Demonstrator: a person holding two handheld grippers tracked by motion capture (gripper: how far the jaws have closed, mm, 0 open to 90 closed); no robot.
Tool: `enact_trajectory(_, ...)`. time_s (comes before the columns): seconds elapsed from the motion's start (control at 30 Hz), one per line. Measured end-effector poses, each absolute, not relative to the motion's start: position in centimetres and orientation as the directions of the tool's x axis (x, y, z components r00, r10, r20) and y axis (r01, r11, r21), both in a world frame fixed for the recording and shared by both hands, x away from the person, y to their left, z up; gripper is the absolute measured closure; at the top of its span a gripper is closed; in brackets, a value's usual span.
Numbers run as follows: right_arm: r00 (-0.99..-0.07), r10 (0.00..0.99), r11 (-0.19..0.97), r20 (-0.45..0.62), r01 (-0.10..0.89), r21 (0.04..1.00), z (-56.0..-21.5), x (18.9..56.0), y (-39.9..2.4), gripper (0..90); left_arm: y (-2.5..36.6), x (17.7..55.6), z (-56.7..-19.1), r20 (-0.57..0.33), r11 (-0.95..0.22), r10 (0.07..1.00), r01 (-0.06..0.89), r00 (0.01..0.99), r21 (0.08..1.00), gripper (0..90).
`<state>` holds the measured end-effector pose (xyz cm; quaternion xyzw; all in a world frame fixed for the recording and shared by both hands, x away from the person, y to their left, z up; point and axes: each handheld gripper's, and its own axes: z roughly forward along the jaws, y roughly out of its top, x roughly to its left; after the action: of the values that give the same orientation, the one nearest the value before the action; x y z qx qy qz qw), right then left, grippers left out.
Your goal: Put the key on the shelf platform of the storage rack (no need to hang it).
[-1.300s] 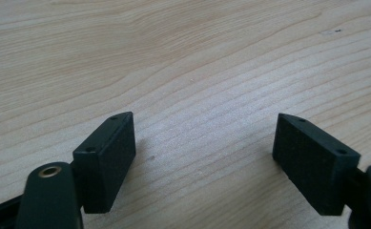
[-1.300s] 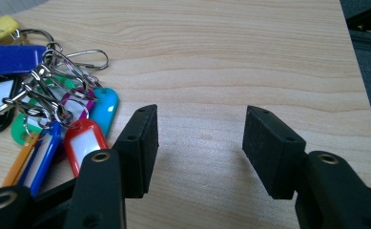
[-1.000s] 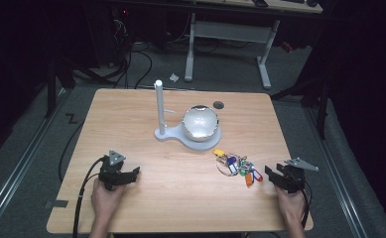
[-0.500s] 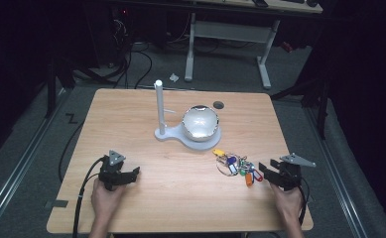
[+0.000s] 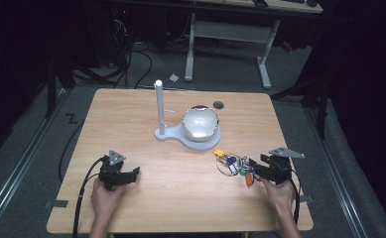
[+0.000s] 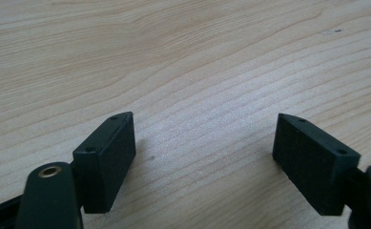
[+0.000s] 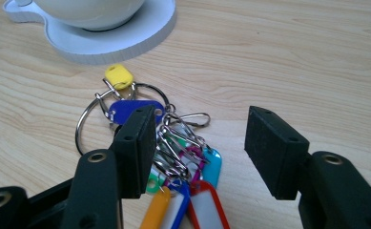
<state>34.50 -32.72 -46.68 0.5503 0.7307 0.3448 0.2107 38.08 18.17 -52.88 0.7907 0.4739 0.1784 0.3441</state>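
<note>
A bunch of coloured key tags on metal rings [image 5: 235, 164] [image 7: 173, 157] lies on the wooden table [image 5: 180, 203], right of centre. My right gripper [image 5: 257, 171] [image 7: 200, 148] is open, its jaws low over the bunch's near end, with the tags partly between them. A white stand with an upright post [image 5: 159, 106] and a shiny bowl [image 5: 199, 123] sits mid-table; the stand's base [image 7: 111, 40] lies just beyond the keys. My left gripper [image 5: 131, 173] [image 6: 204, 157] rests open at the front left over bare wood.
A small dark hole [image 5: 219, 104] marks the tabletop behind the bowl. Cables trail from both grippers off the front edge. Beyond the table stand a grey floor, cables and a white desk frame [image 5: 230, 34].
My right gripper has slid left toward the key bunch, so its jaws now reach over the tags. The left gripper has stayed put.
</note>
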Motion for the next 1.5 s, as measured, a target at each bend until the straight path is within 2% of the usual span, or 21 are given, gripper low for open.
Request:
enact_trajectory(0.53,-0.353,0.933,0.207,0.078,0.699,0.685,-48.1,37.0,-30.4,44.9,18.2,38.1,-52.9,-0.044,-0.314,0.872,0.627,0.487,0.713,22.9)
enact_trajectory(1.03,-0.335,0.939,0.211,0.079,0.743,0.635,-49.8,38.5,-30.2,45.7,18.2,38.1,-52.9,-0.044,-0.314,0.872,0.627,0.487,0.713,22.9)
enact_trajectory(1.37,-0.344,0.936,0.230,0.072,0.756,0.613,-50.4,38.9,-29.9,50.3,18.2,38.1,-52.9,-0.044,-0.315,0.872,0.626,0.488,0.713,22.9)
enact_trajectory(1.5,-0.351,0.933,0.234,0.080,0.761,0.605,-50.6,39.0,-29.8,55.0,18.2,38.1,-52.9,-0.044,-0.315,0.872,0.626,0.488,0.713,22.8)
